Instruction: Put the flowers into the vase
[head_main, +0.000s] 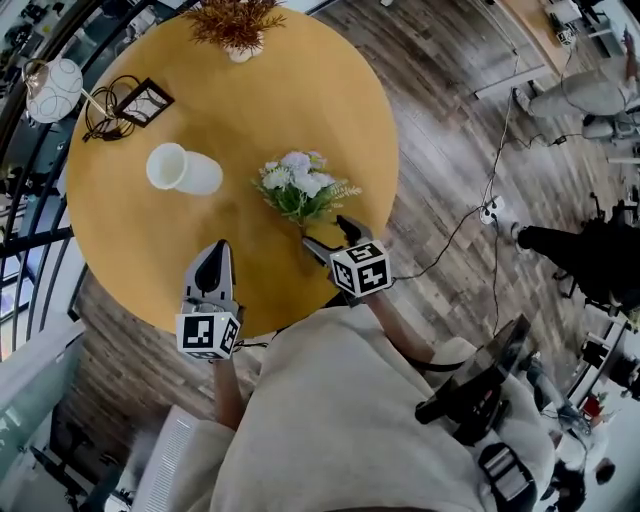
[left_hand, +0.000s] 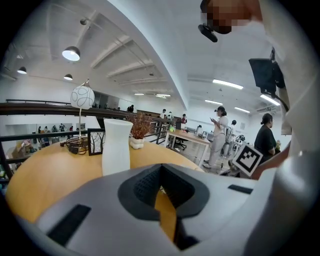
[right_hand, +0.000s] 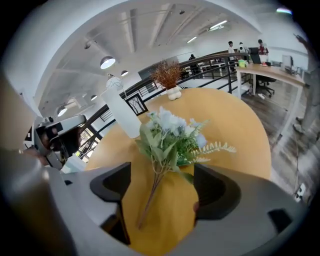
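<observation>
Flowers (head_main: 300, 188): lying on table (head_main: 310, 80), stems toward 6 o'clock, between right gripper's jaws.
Right gripper (head_main: 334, 236): released, jaws wide, pads off the stems.
Vase (head_main: 184, 169): upright, 9 o'clock of flowers, apart.
Left gripper (head_main: 213, 262): clenched, empty, 6 o'clock of vase.

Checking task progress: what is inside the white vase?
Nothing shows in the mouth of the vase; its lower interior is hidden by its wall. The flowers lie on the table, stems between the jaws of the open right gripper.

Round wooden table (head_main: 300, 90), plank floor (head_main: 450, 120)
</observation>
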